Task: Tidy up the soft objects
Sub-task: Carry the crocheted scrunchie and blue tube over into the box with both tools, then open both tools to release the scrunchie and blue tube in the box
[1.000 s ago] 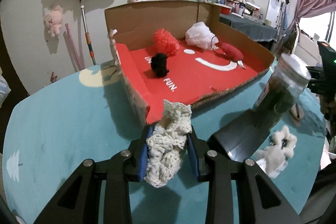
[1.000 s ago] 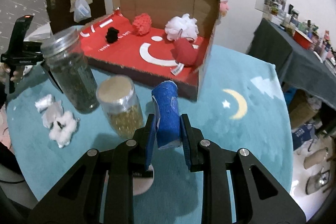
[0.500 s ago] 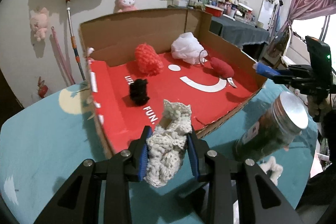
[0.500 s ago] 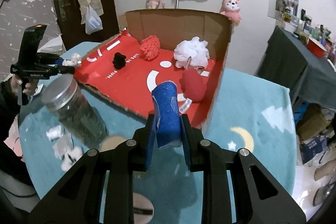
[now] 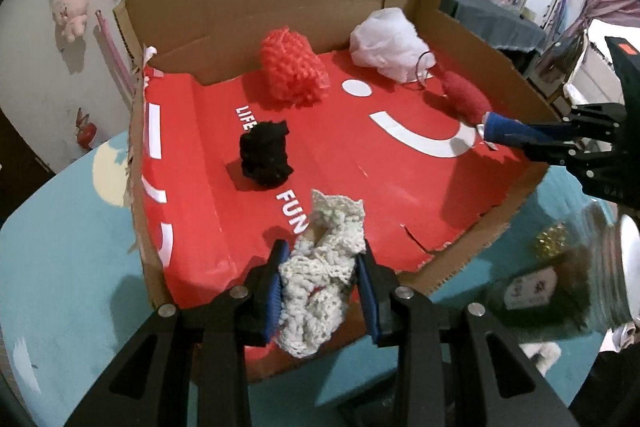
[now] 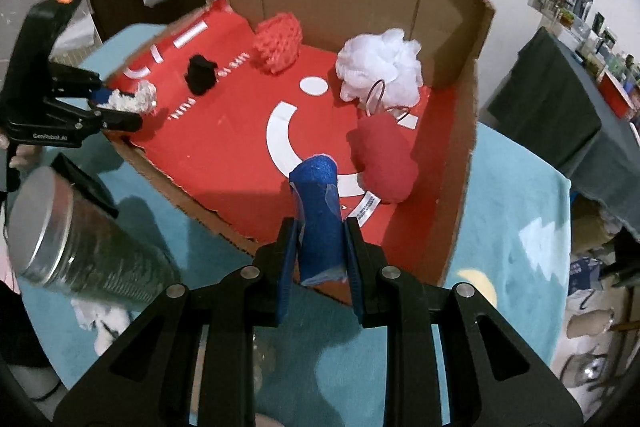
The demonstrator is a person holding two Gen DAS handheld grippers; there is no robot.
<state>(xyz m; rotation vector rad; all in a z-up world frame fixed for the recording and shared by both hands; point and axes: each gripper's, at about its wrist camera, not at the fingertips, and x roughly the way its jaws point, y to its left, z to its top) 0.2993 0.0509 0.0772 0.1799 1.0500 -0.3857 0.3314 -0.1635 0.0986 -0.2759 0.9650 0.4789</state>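
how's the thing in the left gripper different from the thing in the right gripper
The cream crochet piece in the left gripper is lumpy, open-knit and bulges past the pads. The blue foam roll in the right gripper is smooth, tube-shaped and stands upright. Both are clamped between blue pads above the red box, not yet released.

Ahead of the left claw (image 5: 322, 291) the box (image 5: 304, 3) floor lies bare up to the black ball (image 5: 266, 155). Bare floor also fronts the right claw (image 6: 318, 251); the red roll (image 6: 384, 159) stands just right, a jar (image 6: 80, 247) left.
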